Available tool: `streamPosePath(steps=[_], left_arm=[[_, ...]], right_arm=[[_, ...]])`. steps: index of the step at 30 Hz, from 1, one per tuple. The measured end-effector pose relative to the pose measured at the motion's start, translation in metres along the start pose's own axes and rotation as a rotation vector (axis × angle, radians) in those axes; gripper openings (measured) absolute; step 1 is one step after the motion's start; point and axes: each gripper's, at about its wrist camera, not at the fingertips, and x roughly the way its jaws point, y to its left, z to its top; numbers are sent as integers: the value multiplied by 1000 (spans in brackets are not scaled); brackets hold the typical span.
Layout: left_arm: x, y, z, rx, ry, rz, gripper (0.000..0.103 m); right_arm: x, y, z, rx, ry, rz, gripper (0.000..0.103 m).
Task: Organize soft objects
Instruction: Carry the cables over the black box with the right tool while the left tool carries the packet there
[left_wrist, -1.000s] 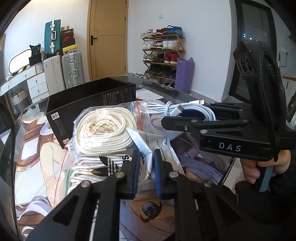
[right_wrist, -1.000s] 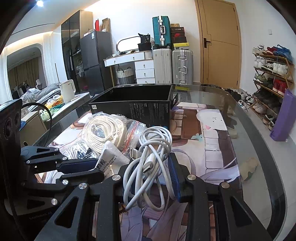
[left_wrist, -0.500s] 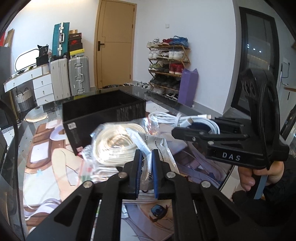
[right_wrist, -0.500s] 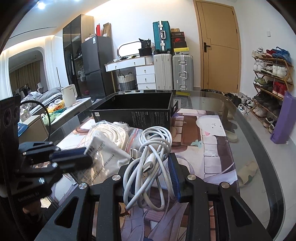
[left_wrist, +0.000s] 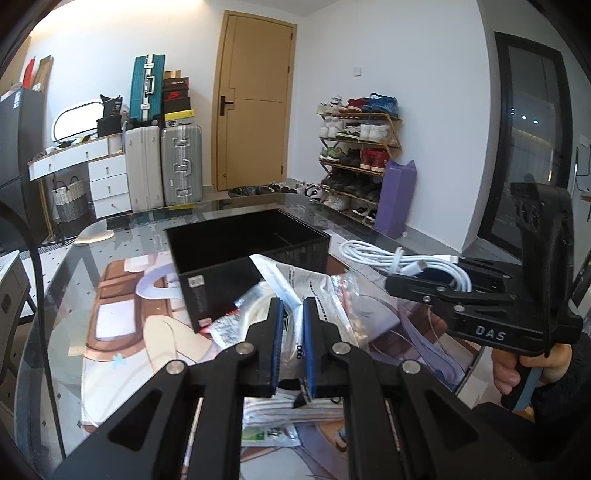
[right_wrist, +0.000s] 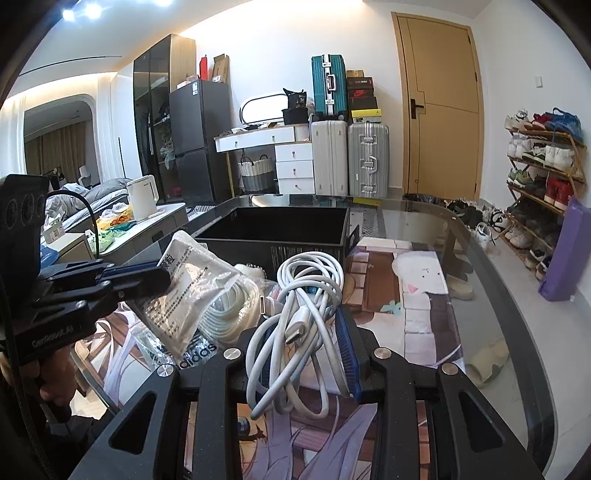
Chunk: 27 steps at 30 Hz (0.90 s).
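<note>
The open black rectangular cardboard box (right_wrist: 273, 236) stands on the glass-topped table (right_wrist: 480, 280) and looks like the intended container, which would explain why both held items hang on the near side of it, raised off the tabletop as if ready to be carried over its rim.

The left gripper (left_wrist: 291, 317) has its blue-padded fingers (left_wrist: 276, 332) closed tightly on a flat white plastic pouch printed with black text (right_wrist: 184, 291). Pinching the pouch at one edge lets the limp film hang free; in the right wrist view it droops from the jaws, in front of the box and to its left. Beneath it, still on the table just before the box, lie a clear zip bag holding a coil of cream cord (right_wrist: 229, 306) and a clear bag printed with an adidas logo (right_wrist: 195, 352).

The right gripper (right_wrist: 306, 332) is clamped on a loosely coiled white USB-C charging cable (right_wrist: 306, 295); gripping across the bundle's middle keeps the loops from spilling out. The cable sits in front of the box, toward its right corner, well clear of the tabletop.

Both tools are held roughly level, fingers pointing toward the box, side by side. The person's right hand (left_wrist: 517, 369) wraps the handle below the right gripper's body.

Judging by this, neither item has reached the box yet.
</note>
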Motion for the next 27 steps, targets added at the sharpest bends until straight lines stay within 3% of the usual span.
streamPosePath(steps=[13, 27], left_arm=[[6, 20, 21, -29, -41, 74, 8], [29, 42, 47, -54, -77, 127, 8]], right_arm=[[0, 6, 30, -43, -28, 23, 32], [35, 8, 70, -67, -8, 49, 32]])
